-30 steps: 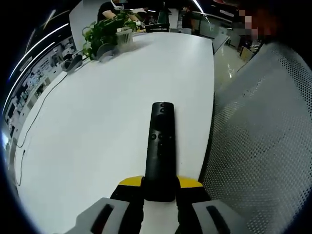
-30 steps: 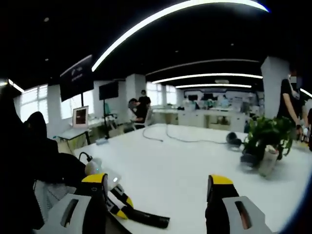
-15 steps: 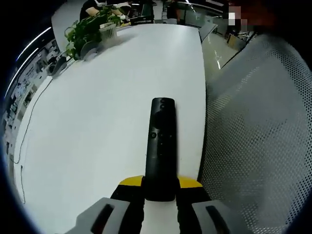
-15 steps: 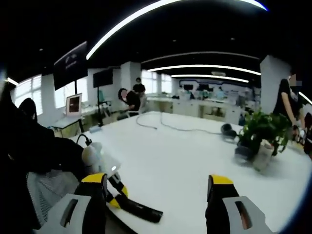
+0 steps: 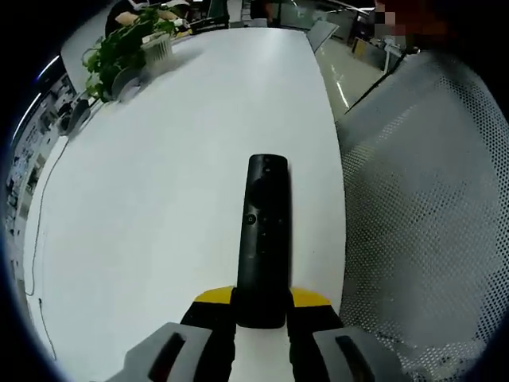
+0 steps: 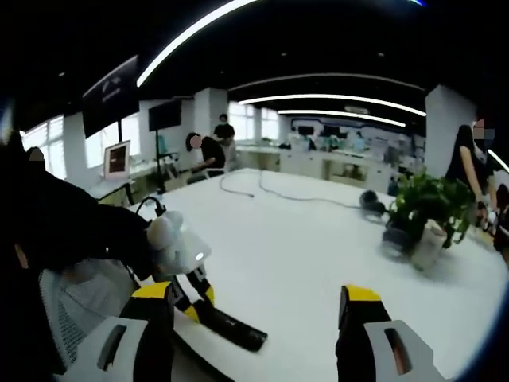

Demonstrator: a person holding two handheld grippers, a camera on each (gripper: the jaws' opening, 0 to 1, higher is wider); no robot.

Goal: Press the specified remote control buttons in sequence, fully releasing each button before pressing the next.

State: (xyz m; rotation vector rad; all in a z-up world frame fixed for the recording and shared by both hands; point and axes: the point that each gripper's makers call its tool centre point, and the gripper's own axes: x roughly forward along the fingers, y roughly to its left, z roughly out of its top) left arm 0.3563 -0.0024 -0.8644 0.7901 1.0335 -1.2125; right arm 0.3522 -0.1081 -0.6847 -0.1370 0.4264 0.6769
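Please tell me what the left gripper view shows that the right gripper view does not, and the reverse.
Left gripper view alone: the remote's button face, clamped between the left gripper's jaws, and a mesh chair back. Right gripper view alone: the right gripper with open, empty jaws, ceiling light strips, and people standing far off. Both share the white table and the potted plant.

No legible text, label, brand, number or sign is found in either view. The remote control (image 5: 263,239) shows button shapes on its black face, but no markings on them can be read. In the right gripper view, the hanging dark screen (image 6: 110,97) and the small lit monitor (image 6: 116,159) carry content too blurred and small to make out.
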